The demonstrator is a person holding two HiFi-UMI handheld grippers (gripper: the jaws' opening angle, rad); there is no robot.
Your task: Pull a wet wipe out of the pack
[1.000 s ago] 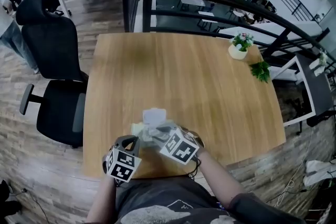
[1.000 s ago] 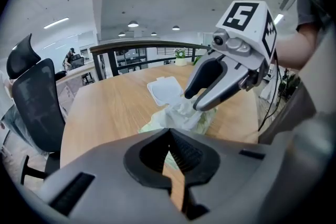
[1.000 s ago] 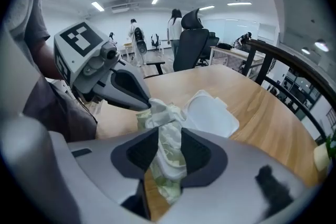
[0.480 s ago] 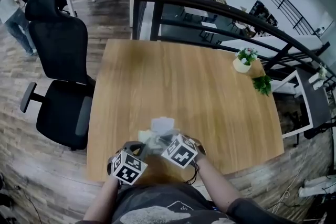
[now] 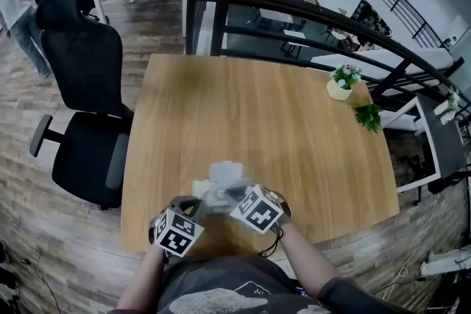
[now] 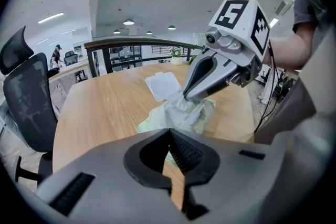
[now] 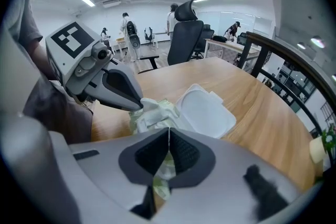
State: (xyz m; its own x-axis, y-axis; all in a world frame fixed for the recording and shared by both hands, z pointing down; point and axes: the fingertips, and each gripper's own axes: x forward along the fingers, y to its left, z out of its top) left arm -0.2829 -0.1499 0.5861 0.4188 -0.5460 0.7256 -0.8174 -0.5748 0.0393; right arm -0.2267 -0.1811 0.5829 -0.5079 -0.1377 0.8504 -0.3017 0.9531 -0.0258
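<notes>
A pale green wet wipe pack lies near the front edge of the wooden table, its white lid flipped open. My left gripper is shut on the pack's near edge. In the right gripper view its tip sits at the crumpled white wipe. My right gripper comes in from the right, and the left gripper view shows its closed tips pinching the raised tuft of the wipe over the pack's opening. The lid lies just beyond.
A small potted plant and a green sprig sit at the table's far right. A black office chair stands left of the table, and a dark railing runs behind it. People stand far off.
Both grippers stay at the pack, still shut. Only the head view has shifted a little, and a person in the background has walked on.
</notes>
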